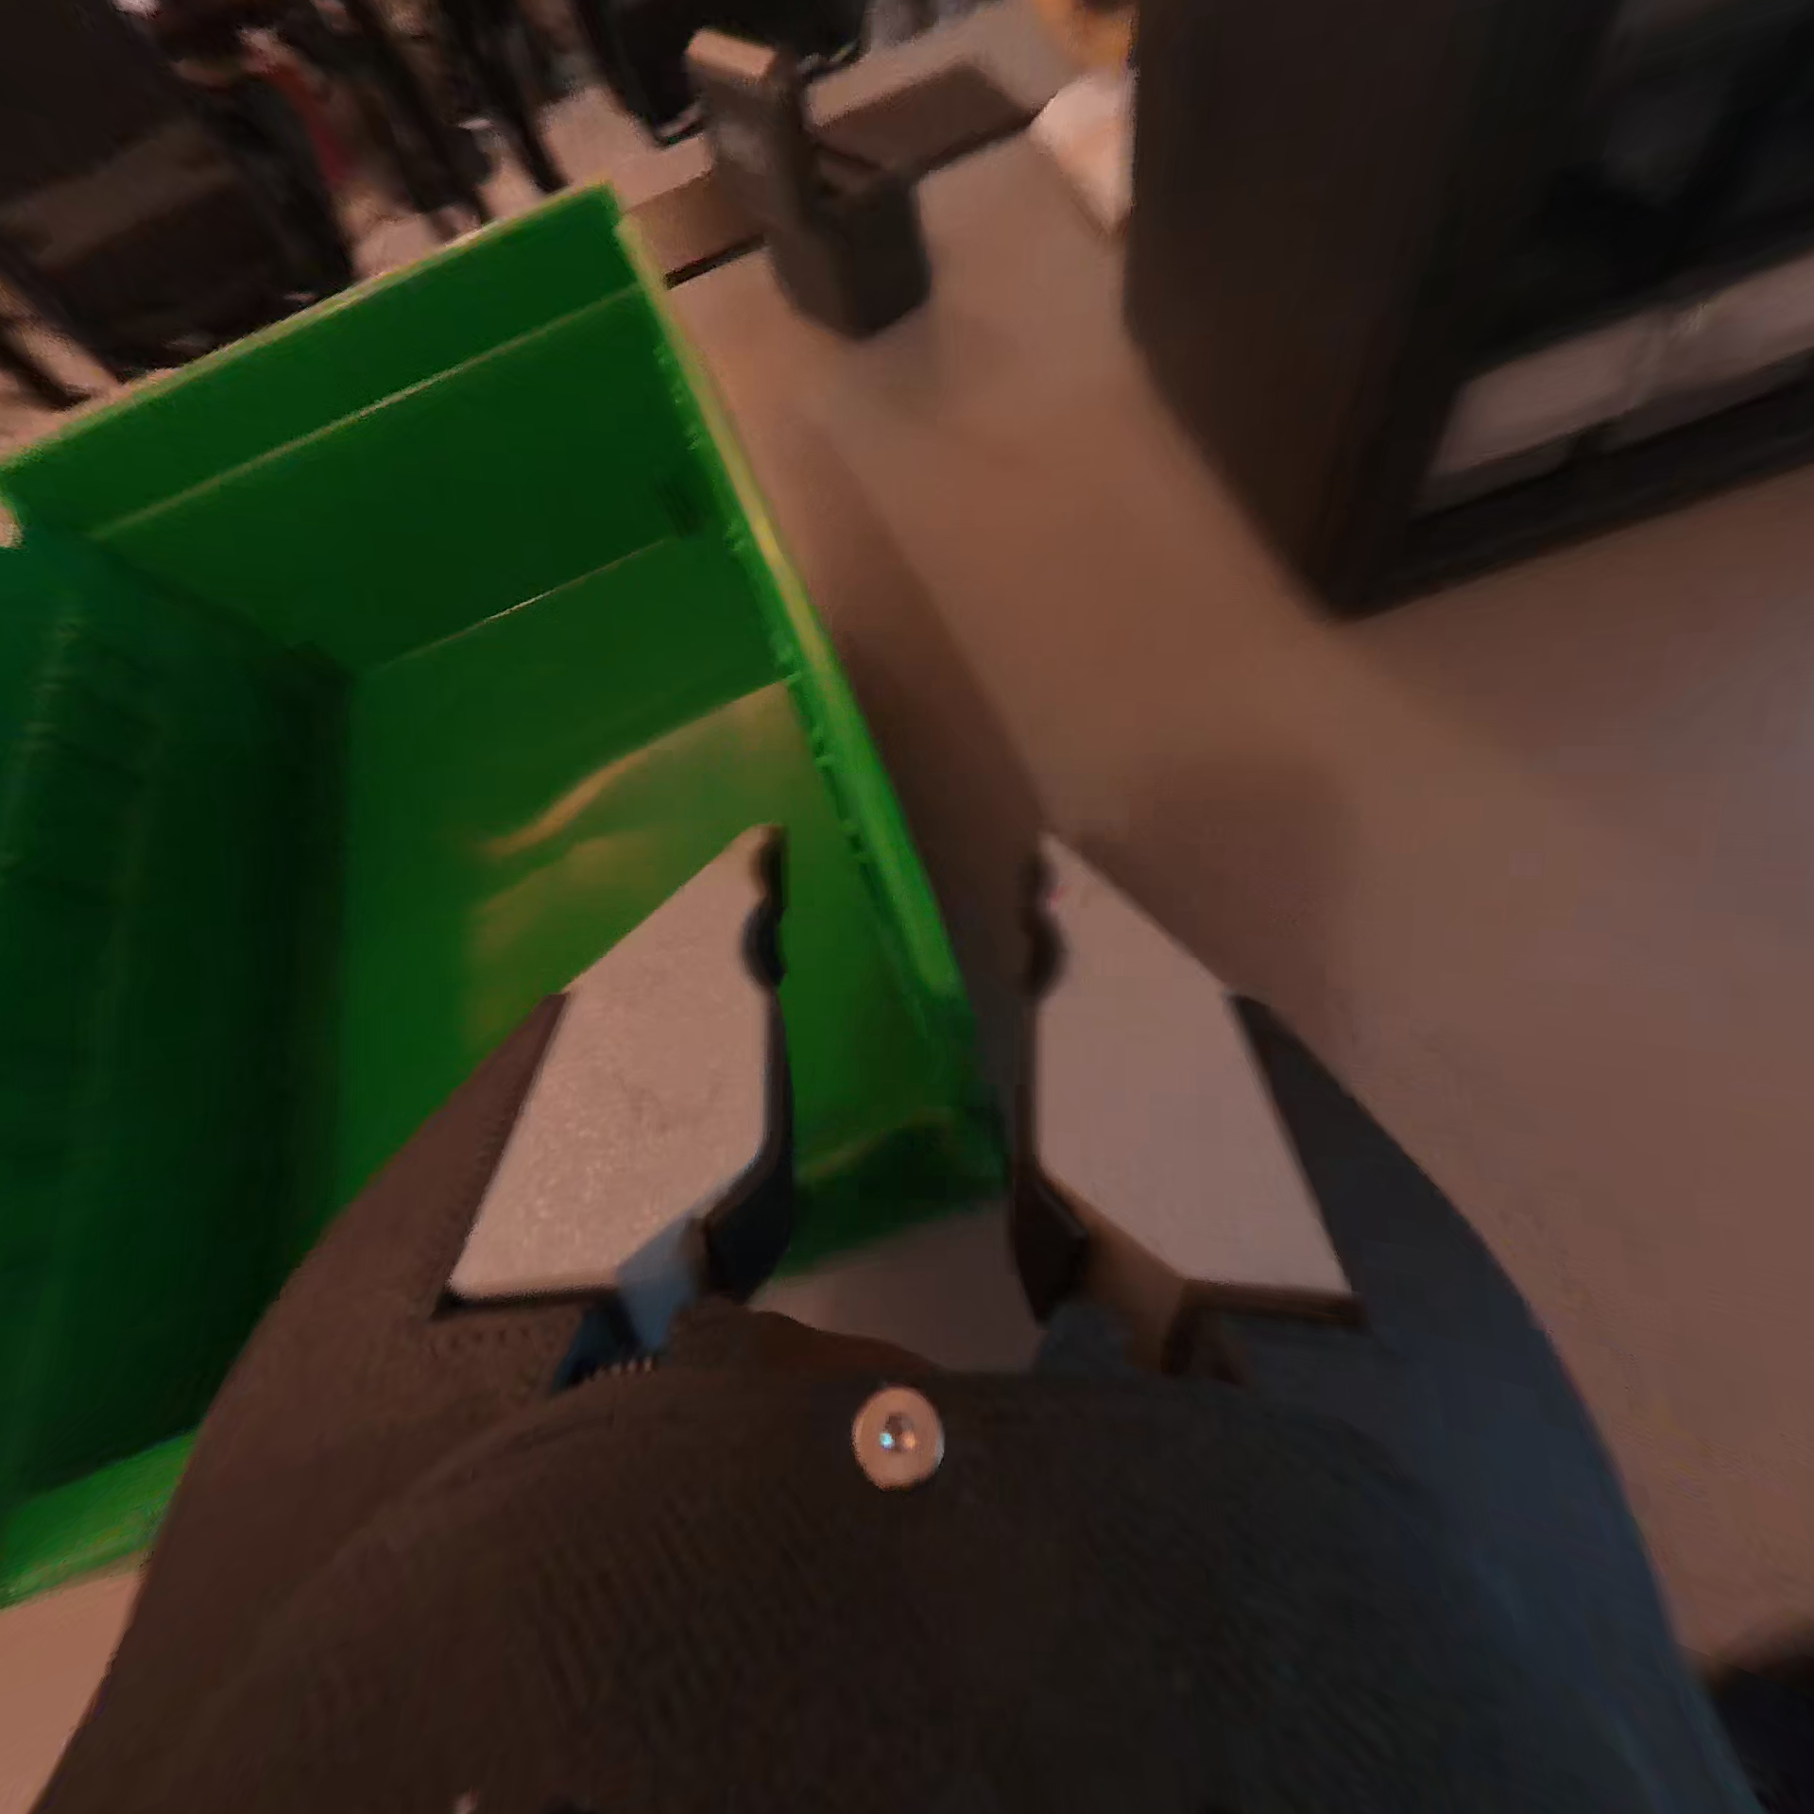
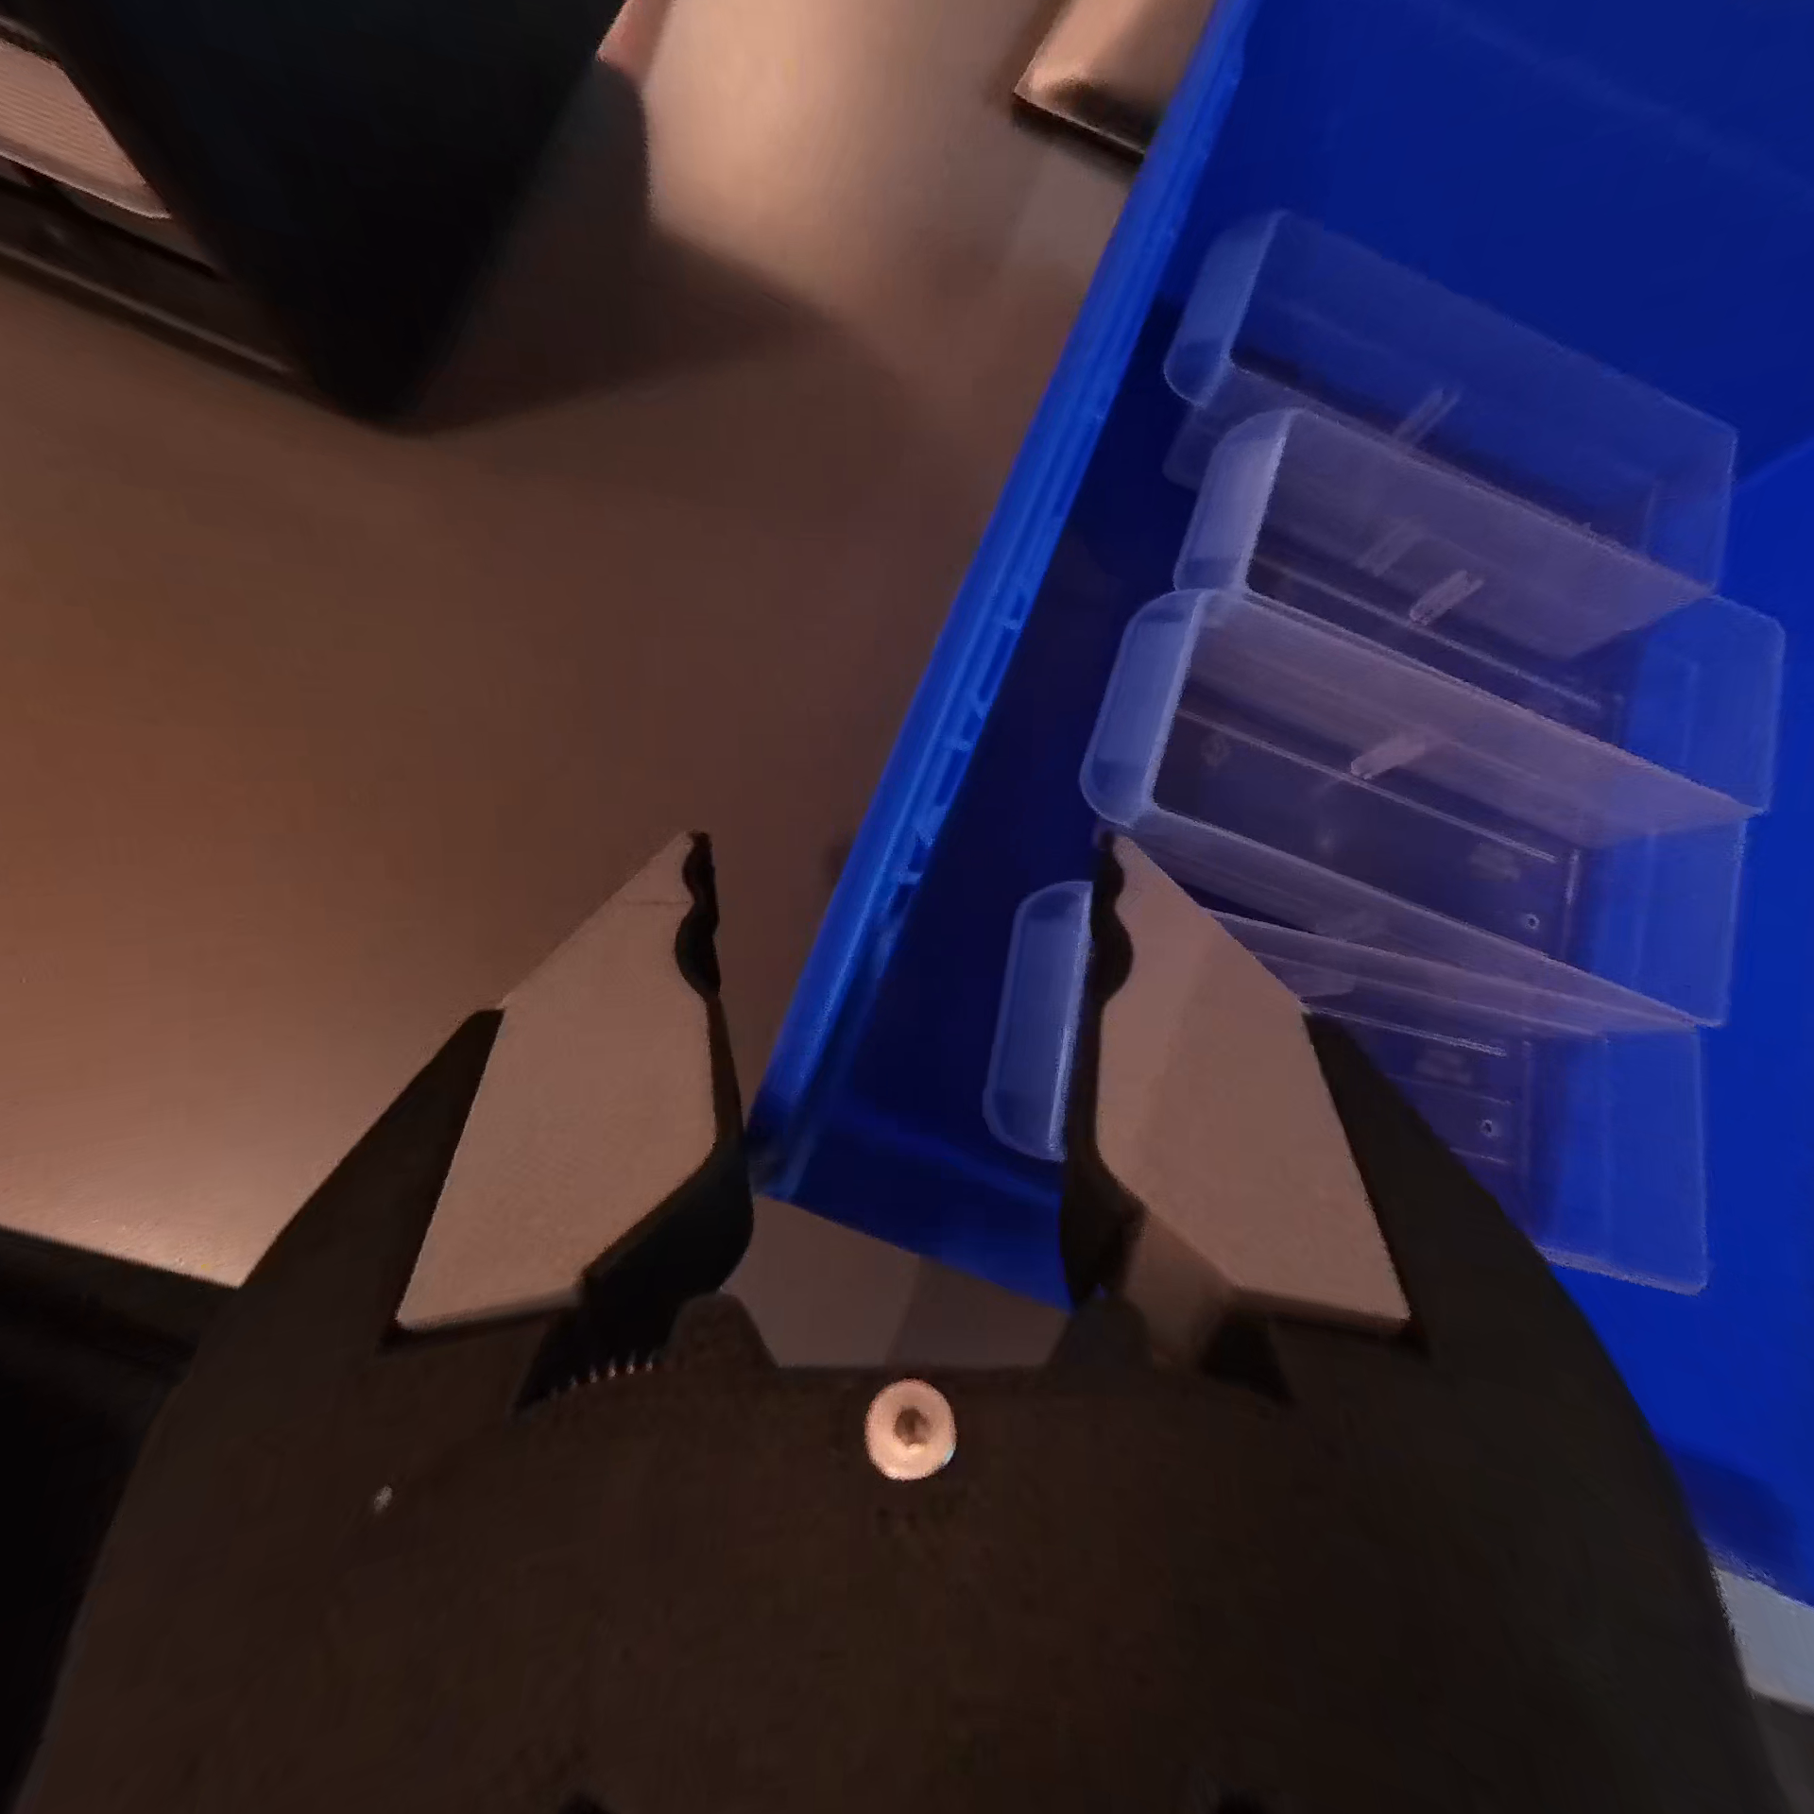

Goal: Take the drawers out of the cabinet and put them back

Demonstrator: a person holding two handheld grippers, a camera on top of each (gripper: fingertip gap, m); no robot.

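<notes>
Both grippers stand open, holding nothing. Left gripper (image 1: 898, 864) straddles the right wall of the green bin (image 1: 393, 736); right gripper (image 2: 903, 854) straddles the left wall of the blue bin (image 2: 982, 687). Dark cabinet (image 1: 1423, 294) sits beyond the green bin, to its right. Clear drawers (image 2: 1423, 687) lie in the blue bin.

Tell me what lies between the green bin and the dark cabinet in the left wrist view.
Only bare tabletop lies between the green bin and the dark cabinet; a grey clamp-like piece sits farther back.
</notes>
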